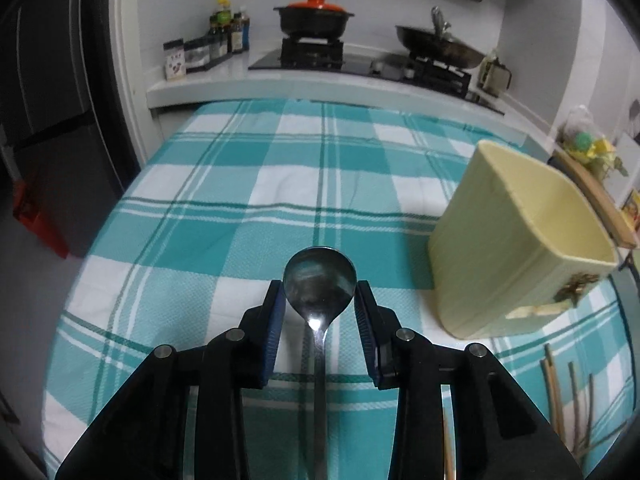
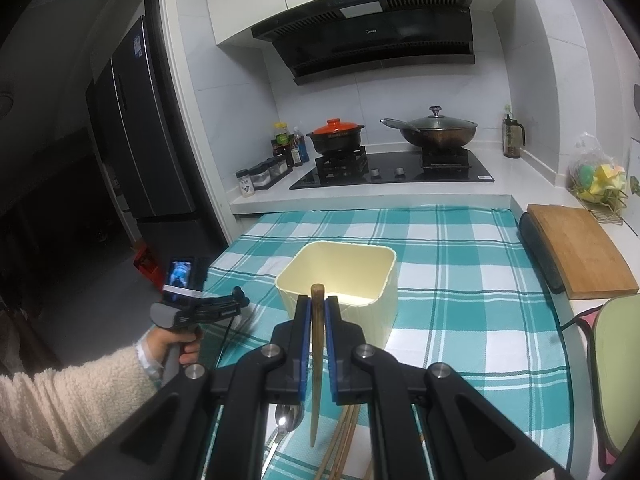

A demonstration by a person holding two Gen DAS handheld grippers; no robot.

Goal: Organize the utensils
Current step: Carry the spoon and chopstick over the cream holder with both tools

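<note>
A steel spoon (image 1: 320, 280) sits between the fingertips of my left gripper (image 1: 320, 294). The blue pads touch both sides of its bowl and its handle runs back under the gripper. A cream plastic container (image 1: 480, 260) stands to the right on the checked cloth. My right gripper (image 2: 317, 306) is shut on a thin wooden stick (image 2: 317, 320), held upright just in front of the container (image 2: 376, 312). In the right wrist view the left gripper (image 2: 240, 302) is left of the container, in a hand with a fleecy sleeve. Loose chopsticks (image 2: 344, 440) and another spoon (image 2: 288, 416) lie below the right gripper.
Several wooden chopsticks (image 1: 552, 392) lie at the near right of the teal checked tablecloth (image 1: 240, 200). Beyond the table are a hob with an orange-lidded clay pot (image 2: 336, 136) and a lidded wok (image 2: 436, 132). A wooden cutting board (image 2: 580, 252) lies right, a dark fridge (image 2: 136, 140) left.
</note>
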